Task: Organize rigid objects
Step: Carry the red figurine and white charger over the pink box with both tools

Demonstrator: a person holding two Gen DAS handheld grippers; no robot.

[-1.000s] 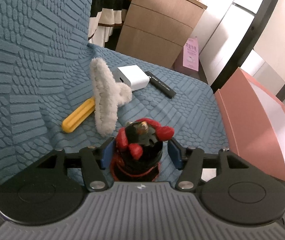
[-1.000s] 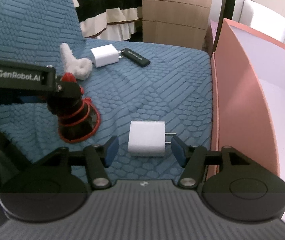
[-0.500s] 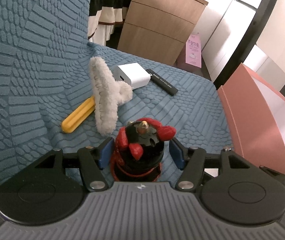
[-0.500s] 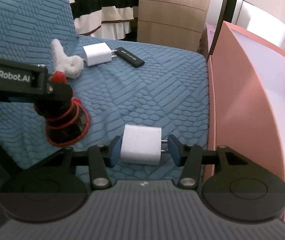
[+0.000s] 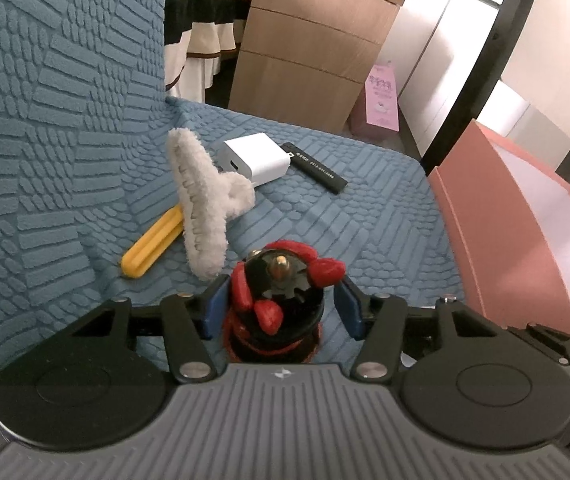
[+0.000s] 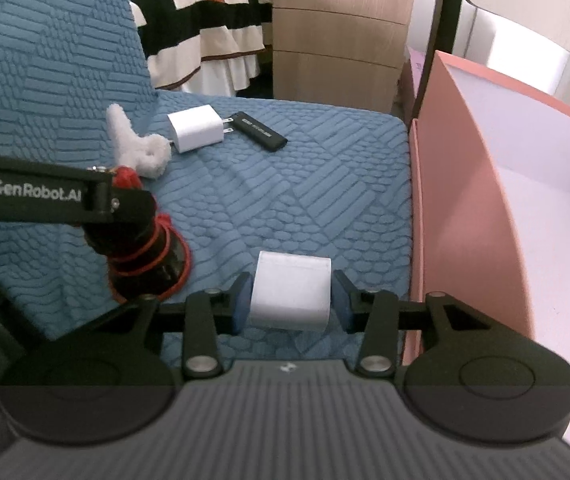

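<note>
Blue quilted sofa cover (image 5: 365, 208) fills most of both views; backrest occupies the upper left of each frame. Pink open box (image 6: 457, 208) stands along the right edge of the seat, pale interior visible at right in the right wrist view. Wooden drawer cabinet (image 6: 341, 40) at top centre, with a striped bedspread (image 6: 205, 28) to its left.

On the seat, centre left of the left wrist view: fluffy white hair claw (image 5: 205, 204) lies partly over a yellow bar (image 5: 153, 244). Just behind the claw, a second white charger (image 5: 257, 158), its prongs near a black stick (image 5: 317, 168) carrying white print.

Left gripper (image 5: 281, 304), lower centre of its own frame: blue pads sit on either side of a black and red knobbed mount (image 5: 281, 292); left pad appears to touch it, a narrow gap shows at the right pad, so a firm grip cannot be confirmed. The mount has red knobs, a brass stud on top and red rings near its base. In the right wrist view this gripper's arm blocks the mount's upper part.

Right gripper (image 6: 291, 300), lower centre of its frame: jaws narrow, clamped against both sides of a white charger cube (image 6: 291, 294), near the pink box wall, plain rounded faces.
</note>
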